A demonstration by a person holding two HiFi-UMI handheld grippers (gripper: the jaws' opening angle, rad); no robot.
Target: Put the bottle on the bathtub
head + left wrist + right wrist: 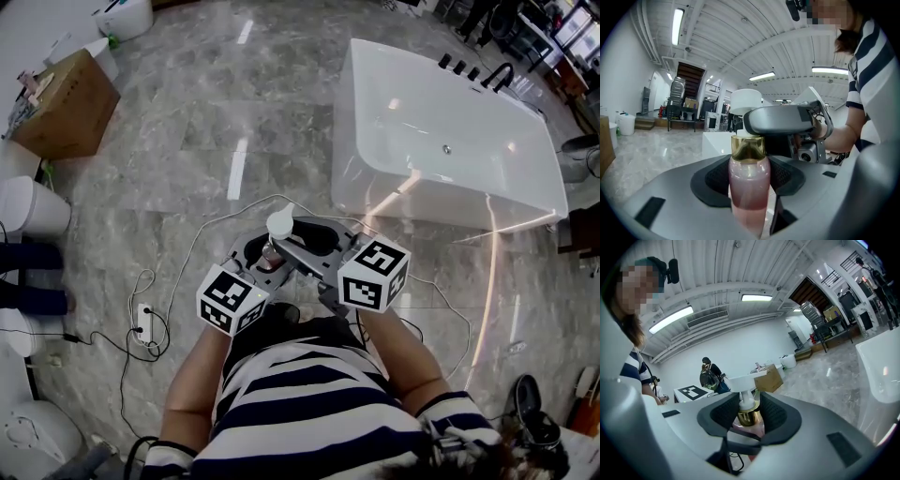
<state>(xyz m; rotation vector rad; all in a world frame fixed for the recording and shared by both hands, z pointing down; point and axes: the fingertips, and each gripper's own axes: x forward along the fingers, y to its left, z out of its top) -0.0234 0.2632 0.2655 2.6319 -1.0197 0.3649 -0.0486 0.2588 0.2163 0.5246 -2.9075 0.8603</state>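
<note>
We see the pump bottle (749, 185) held in the air, close in front of the person's striped shirt (319, 394), between the two grippers. It is not on the bathtub (422, 202), which stands well apart from it, ahead and to the right on the grey marble floor (234, 112).

The left gripper (255, 264) has its jaws closed on the bottle's pink body, one dark pad against each side, and the bottle stands upright between them. Above the pink body we make out a gold collar (747, 145) and a white pump head (746, 101).

The right gripper (749, 414) comes in from the other side and higher up. Its jaws are closed round the bottle's neck, just under the pump head and at the top of the gold collar. In its own view the pads appear to press on the neck, though the wide-angle picture leaves us a little unsure how firmly. From the head view, the two marker cubes sit side by side, with the white pump head rising between and just beyond them.

The bathtub is white, with a black faucet (497, 73) at its far end. A cardboard box (66, 103) stands at the far left, and a white power strip (143, 322) with its cable lies on the floor, left of the person.
</note>
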